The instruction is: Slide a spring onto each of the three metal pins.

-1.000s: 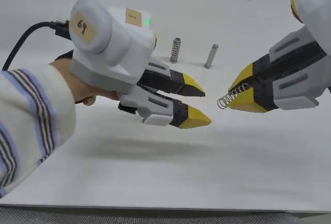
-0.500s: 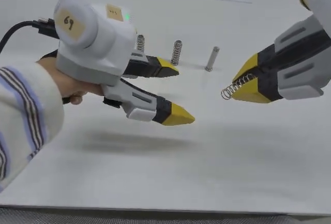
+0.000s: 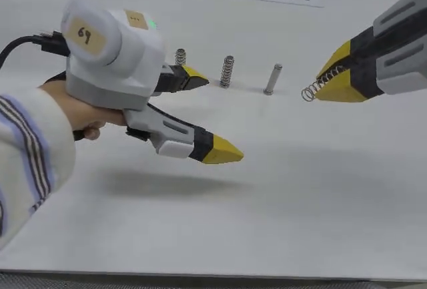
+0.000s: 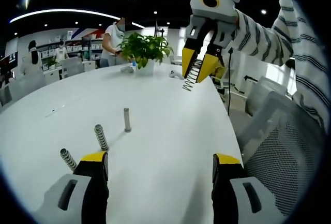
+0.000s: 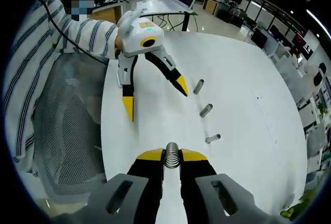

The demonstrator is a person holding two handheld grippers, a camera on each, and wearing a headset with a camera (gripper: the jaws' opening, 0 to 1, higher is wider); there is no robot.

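Steel coil spring [image 3: 313, 89] being pinched in the right yellow-tipped gripper [image 3: 331, 83]
Left yellow-tipped gripper [image 3: 220, 117] is gaping (jaws wide apart); bare metal pin [image 3: 272, 79] is standing beside two spring-covered pins [image 3: 227, 70].

Sticker [image 3: 85, 35] on left hand-held gripper [image 3: 217, 114] reads "69".

Bright overhead light, soft shadows, fisheye-warped edges.

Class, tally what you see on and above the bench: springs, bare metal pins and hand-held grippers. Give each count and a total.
Springs: 3 (two standing, one gripped)
Bare metal pins: 1
Hand-held grippers: 2
Total: 6
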